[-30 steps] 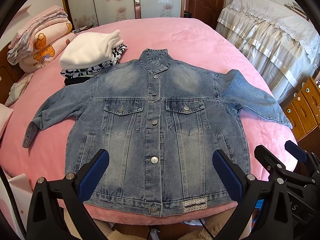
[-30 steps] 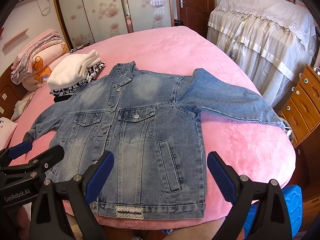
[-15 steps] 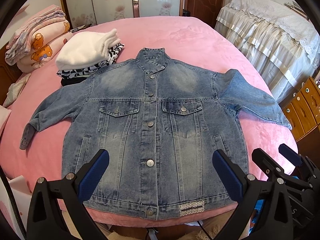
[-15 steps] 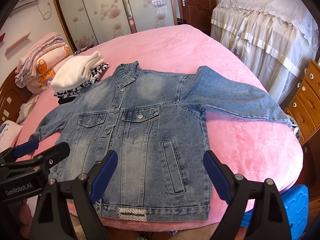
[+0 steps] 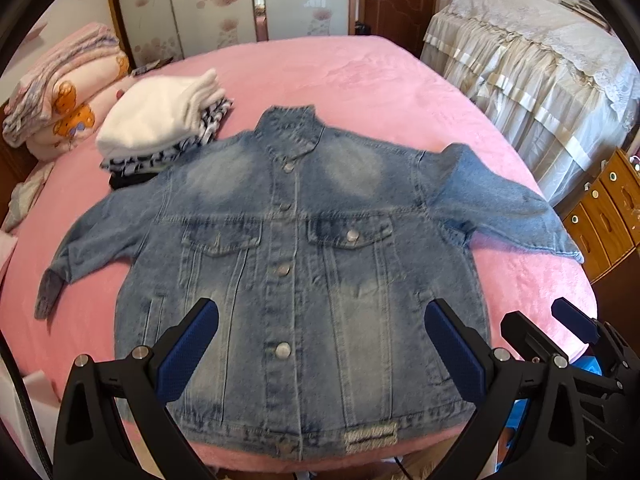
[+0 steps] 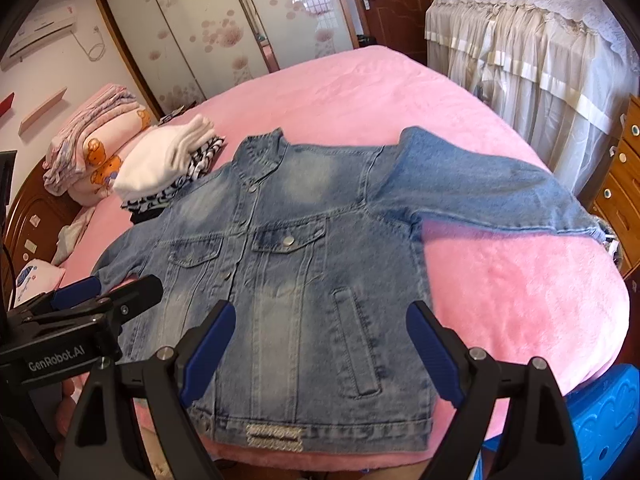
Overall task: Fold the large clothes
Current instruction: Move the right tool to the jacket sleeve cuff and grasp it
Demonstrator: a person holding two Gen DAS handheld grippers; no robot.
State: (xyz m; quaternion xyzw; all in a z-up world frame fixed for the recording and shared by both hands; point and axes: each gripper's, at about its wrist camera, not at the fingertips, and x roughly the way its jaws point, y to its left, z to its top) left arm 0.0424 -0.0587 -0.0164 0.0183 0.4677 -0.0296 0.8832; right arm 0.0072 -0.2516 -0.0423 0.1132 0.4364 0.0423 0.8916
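Observation:
A blue denim jacket lies flat and buttoned, front up, on the pink bed, with both sleeves spread out. Its hem is at the near edge of the bed. It also shows in the right wrist view. My left gripper is open and empty, above the lower part of the jacket. My right gripper is open and empty, above the jacket's right pocket area. The right gripper shows at the right edge of the left wrist view. The left gripper shows at the left of the right wrist view.
A stack of folded clothes with a white one on top lies on the bed by the jacket's left shoulder. Rolled pink quilts lie far left. A lace-covered piece of furniture and wooden drawers stand on the right. A blue stool is near.
Both grippers have moved a little forward and higher over the jacket. Their jaws stay open and the jacket has not moved.

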